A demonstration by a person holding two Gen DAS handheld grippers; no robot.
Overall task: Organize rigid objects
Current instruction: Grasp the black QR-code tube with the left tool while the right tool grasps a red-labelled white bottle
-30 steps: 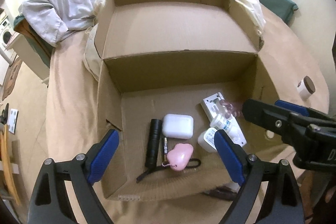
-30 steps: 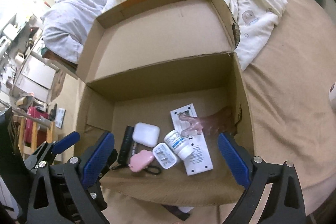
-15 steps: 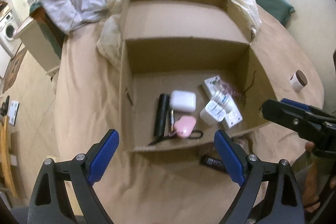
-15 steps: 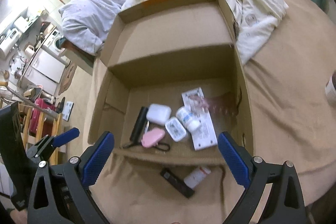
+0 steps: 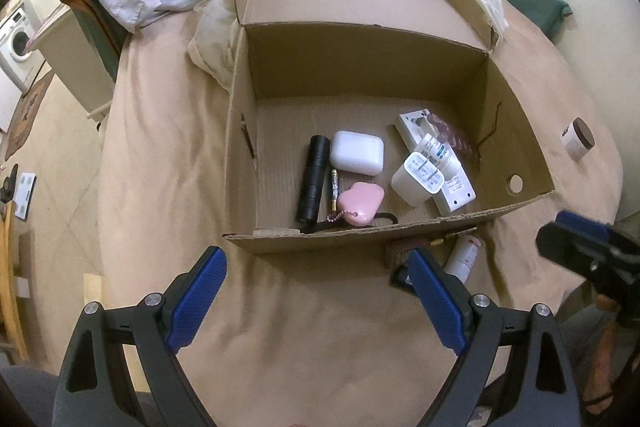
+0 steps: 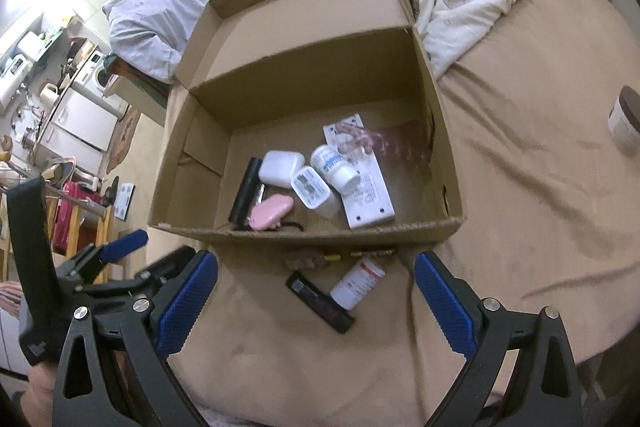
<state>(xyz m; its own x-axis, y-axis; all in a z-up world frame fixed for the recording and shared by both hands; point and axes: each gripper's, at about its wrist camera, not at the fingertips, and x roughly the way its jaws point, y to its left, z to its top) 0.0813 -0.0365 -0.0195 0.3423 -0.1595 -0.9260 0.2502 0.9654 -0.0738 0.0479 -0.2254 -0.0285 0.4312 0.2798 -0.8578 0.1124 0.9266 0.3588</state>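
Both empty and spread wide, the right gripper (image 6: 316, 301) best straddles the white bottle (image 6: 357, 285) at lower centre, across its width, while the left gripper (image 5: 316, 291) stays clear of the cardboard box (image 6: 304, 237).

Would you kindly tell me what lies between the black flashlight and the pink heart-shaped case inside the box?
A slim gold-tipped pen, seen in the left wrist view, lies between the flashlight and pink case.

Both wrist views: raised, near the front wall of the cardboard box (image 5: 360, 231), angled down into it; left view left of right; box shared.
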